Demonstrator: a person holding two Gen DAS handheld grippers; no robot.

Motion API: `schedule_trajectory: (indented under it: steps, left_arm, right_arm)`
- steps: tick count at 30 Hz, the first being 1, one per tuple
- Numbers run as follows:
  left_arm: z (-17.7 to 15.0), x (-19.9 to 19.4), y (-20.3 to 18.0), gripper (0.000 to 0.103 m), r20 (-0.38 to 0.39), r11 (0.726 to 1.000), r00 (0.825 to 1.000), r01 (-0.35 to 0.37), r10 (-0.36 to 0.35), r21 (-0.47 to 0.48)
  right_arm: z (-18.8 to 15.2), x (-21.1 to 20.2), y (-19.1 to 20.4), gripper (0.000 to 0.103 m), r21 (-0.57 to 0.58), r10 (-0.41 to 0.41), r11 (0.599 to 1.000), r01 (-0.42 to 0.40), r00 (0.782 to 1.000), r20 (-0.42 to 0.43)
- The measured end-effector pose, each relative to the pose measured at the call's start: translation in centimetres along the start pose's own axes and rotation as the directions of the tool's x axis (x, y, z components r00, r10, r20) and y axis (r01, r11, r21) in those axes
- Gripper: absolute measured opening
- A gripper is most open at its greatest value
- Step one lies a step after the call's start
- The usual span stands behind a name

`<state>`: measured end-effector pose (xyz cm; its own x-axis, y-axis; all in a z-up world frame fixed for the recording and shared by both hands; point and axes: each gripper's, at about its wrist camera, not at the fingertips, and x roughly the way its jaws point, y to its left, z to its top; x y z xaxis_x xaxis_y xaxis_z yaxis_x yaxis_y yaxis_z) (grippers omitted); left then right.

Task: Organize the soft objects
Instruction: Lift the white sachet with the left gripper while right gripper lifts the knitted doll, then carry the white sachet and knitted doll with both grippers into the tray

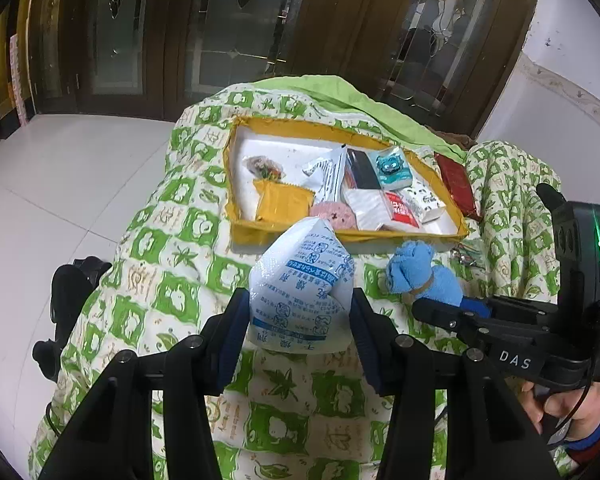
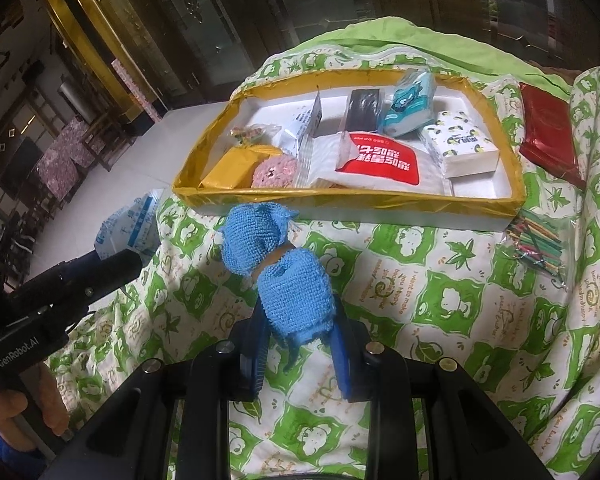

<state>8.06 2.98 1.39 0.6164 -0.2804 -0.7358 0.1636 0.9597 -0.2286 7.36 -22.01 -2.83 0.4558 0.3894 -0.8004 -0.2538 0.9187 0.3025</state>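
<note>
Left gripper (image 1: 300,316): jaws closed on a white sachet (image 1: 302,280) with blue print, held above the quilt (image 1: 172,280), just short of the tray's near wall.

Right gripper (image 2: 300,344): jaws clamped on a blue cloth bundle (image 2: 278,268) tied at the middle, also short of the tray.

Tray (image 2: 340,202), yellow-rimmed: already stocked with tissue packs, a red-and-white packet (image 2: 380,160), a pink round pad (image 2: 274,172) and a yellow pouch (image 2: 230,168); judged mostly filled.

Outstanding: both held items, plus a red packet (image 2: 548,128) and a bag of coloured sticks (image 2: 536,244) lying on the quilt beside the tray.
</note>
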Motion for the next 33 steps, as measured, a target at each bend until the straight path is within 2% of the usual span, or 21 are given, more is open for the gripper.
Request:
schedule_trajectory:
  steps: [14, 22, 33]
  left_arm:
    - [1.4, 0.1, -0.7, 0.049, 0.008, 1.0, 1.0, 0.003, -0.004, 0.019]
    - [2.6, 0.6, -1.0, 0.049, 0.01, 0.999, 1.0, 0.001, -0.001, 0.039]
    - [4.7, 1.4, -0.7, 0.049, 0.018, 0.998, 1.0, -0.006, 0.005, 0.057]
  right_arm:
    - [0.4, -0.5, -0.3, 0.03, 0.012, -0.006, 1.0, 0.006, 1.0, 0.02]
    - [1.9, -1.1, -0.8, 0.03, 0.024, -0.011, 1.0, 0.01, 0.999, 0.042]
    - [4.6, -0.4, -1.5, 0.03, 0.053, 0.008, 0.999, -0.008, 1.0, 0.001]
